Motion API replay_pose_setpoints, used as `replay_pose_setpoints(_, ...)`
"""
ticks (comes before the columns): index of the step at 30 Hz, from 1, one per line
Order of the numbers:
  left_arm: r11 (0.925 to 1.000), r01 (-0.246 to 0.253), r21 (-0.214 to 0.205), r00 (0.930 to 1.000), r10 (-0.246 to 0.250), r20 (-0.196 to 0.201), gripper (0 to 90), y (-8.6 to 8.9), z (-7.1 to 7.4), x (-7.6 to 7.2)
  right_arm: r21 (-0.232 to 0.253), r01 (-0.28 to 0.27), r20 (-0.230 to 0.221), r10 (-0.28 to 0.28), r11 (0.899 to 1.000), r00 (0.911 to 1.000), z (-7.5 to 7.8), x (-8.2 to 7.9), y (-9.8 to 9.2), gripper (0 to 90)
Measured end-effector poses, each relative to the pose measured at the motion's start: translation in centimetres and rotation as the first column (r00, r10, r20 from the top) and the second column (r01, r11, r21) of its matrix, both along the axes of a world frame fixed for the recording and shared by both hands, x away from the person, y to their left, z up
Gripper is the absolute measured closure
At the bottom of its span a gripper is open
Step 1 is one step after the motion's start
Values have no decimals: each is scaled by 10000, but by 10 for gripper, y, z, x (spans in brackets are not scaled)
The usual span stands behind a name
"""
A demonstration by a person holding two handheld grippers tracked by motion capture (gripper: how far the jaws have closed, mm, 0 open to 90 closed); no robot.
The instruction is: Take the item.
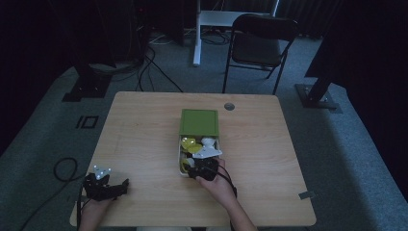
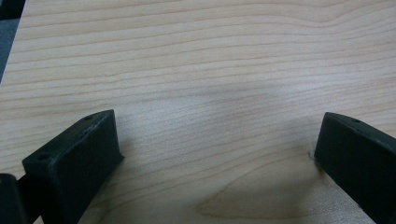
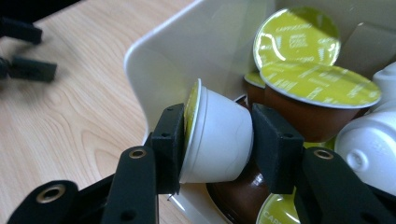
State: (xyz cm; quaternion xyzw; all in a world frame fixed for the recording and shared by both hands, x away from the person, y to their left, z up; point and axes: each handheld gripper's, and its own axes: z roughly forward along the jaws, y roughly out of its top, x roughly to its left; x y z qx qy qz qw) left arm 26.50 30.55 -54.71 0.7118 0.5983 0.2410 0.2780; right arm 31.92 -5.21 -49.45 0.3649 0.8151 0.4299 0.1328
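My right gripper [image 3: 217,140] was clamped on a small white plastic coffee capsule with a yellow-green foil lid [image 3: 212,137], and the capsule lay on its side between the two black pads. The foil lid pressed flat against the pad [image 3: 169,144] seen at left in the right gripper view, and the capsule's rounded base met the opposite pad [image 3: 275,147]. The held capsule sat just inside the near corner of the shallow cream-white rectangular plastic box [image 3: 163,60], close beside its curved wall, resting above a brown capsule [image 3: 238,196]. Further brown capsules with yellow-green foil lids [image 3: 317,84] and a white capsule [image 3: 373,140] lay farther in, near the held one. In the high view, my right hand [image 1: 219,185] reached in from the table's near edge, with the right gripper [image 1: 204,168] at the near end of the box [image 1: 181,169]; the box's flat green rectangular lid [image 1: 199,121] lay against its far end. My left gripper [image 2: 217,154] rested on the light wooden table [image 2: 210,56], well apart from the box, near the table's near left corner [image 1: 107,186]. Its jaws stood wide apart with bare wood between them and gripped nothing.
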Motion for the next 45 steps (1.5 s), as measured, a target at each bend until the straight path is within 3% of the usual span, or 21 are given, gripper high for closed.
replay_pose_setpoints(12, 10000, 5, 9, 10000, -5, -7, 3, 0, 0, 0, 309, -187, 116, 184, 9993, 9998, 16, -3, -11, 564)
replay_pose_setpoints(20, 10000, -37, -35, 10000, 37, 28, 3, 0, 0, 0, 381, -276, 496, 257, 9989, 9984, 33, -3, -20, 565)
replay_pose_setpoints(36, 10000, -19, -19, 10000, 19, 11, 3, 0, 0, 0, 1021, -5, 967, -94, 9948, 9953, 62, 3, -42, 566)
replay_pose_setpoints(45, 10000, -21, -14, 10000, 21, 13, 3, 0, 0, 0, 1290, 478, 1326, -650, 9905, 9890, 77, 9, -62, 566)
